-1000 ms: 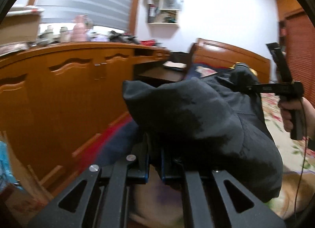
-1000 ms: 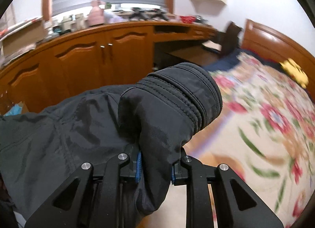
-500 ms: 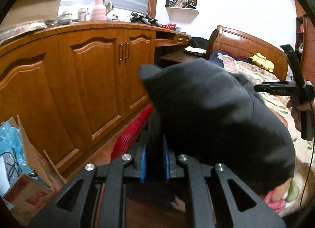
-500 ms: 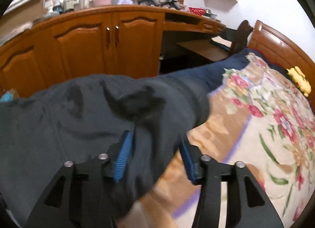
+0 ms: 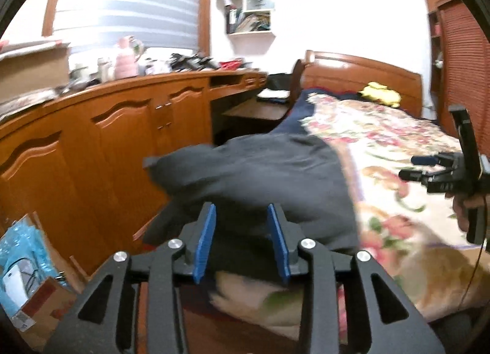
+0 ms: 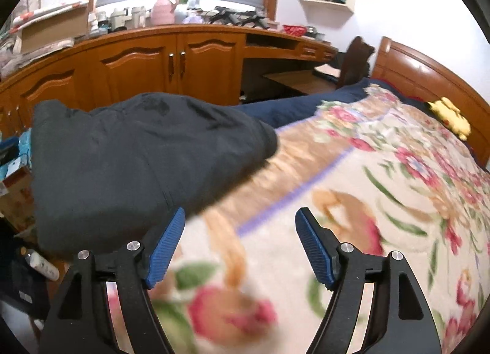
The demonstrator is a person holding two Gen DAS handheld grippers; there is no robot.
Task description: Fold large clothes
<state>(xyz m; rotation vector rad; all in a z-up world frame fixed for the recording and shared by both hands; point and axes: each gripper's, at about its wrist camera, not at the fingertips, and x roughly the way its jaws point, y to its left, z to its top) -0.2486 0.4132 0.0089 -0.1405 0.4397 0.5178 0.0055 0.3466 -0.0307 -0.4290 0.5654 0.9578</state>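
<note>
The dark jacket (image 6: 144,167) is lying bunched at the near corner of the bed (image 6: 382,188), partly hanging over the edge toward the cabinets (image 6: 171,60). A second ago both grippers were clamped on it and carrying it in the air; now it is resting on the flowered blanket. The right gripper (image 6: 240,240) is standing wide open over the blanket just beside the cloth, gripping nothing. The left gripper (image 5: 242,239) is also spread, its blue pads (image 5: 204,240) sitting either side of a fold; the frame is blurred, so I am only fairly sure it is no longer pinching. That is looking like the put-down before the folding proper, with the jacket yet to be spread flat. Down by the cabinets, an open cardboard box (image 5: 33,280) is holding blue plastic packaging and a white item with a cable. On the counter (image 6: 214,28) another box (image 6: 52,28) is sitting, contents hidden.
</note>
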